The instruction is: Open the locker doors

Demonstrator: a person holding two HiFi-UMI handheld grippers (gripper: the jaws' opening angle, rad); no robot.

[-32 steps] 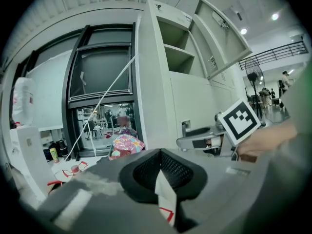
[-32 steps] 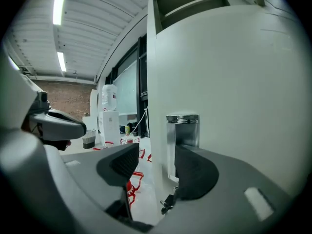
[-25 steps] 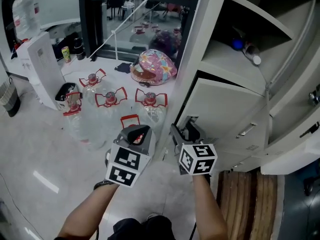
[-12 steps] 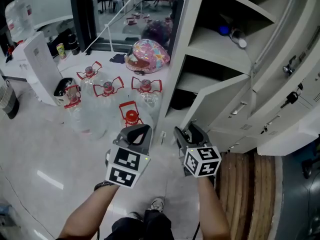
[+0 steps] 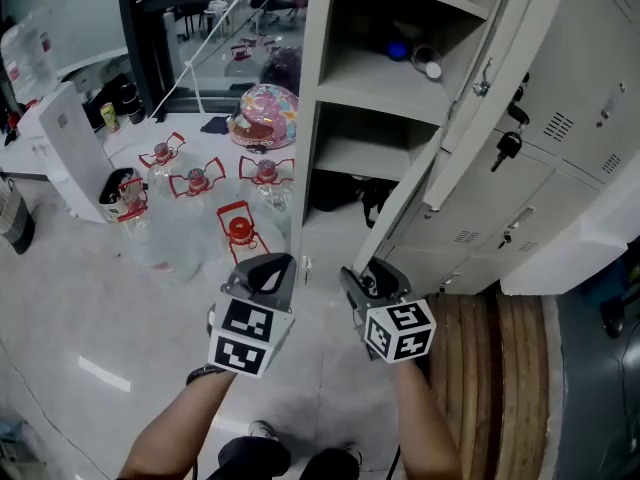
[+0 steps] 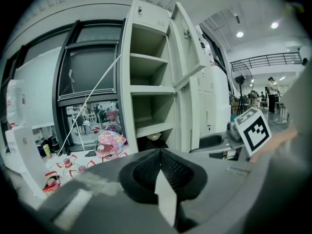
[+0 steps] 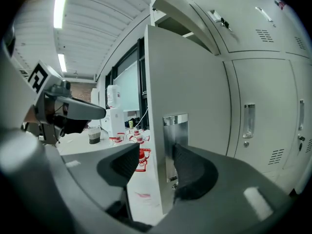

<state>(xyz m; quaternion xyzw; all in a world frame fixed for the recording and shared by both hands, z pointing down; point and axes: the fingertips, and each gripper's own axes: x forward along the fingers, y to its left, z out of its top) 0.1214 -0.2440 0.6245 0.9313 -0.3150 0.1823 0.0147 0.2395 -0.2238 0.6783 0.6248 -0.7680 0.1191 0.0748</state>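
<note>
The grey locker [image 5: 320, 88] has its tall upper door [image 5: 480, 78] swung wide. Its lower door [image 5: 395, 213] stands far open, seen almost edge-on. My right gripper [image 5: 368, 280] holds that door's free edge low down. In the right gripper view the door [image 7: 190, 82] runs between the jaws of the right gripper [image 7: 156, 167]. One pad lies on the metal handle plate [image 7: 174, 130], the other sits close on the door's far side. My left gripper [image 5: 262, 273] hangs beside it over the floor, shut and empty [image 6: 160, 179].
Several clear water bottles with red handles [image 5: 195, 183] stand on the floor left of the locker, behind them a colourful helmet-like thing [image 5: 262, 113] and a white unit [image 5: 70, 133]. Closed lockers [image 5: 560, 168] continue to the right. A key [image 5: 507, 146] hangs from the upper door. Wooden boards [image 5: 500, 368] lie below.
The lower door has swung out from nearly closed to far open, with my right gripper on its edge. The left gripper has stayed alongside, shut.
</note>
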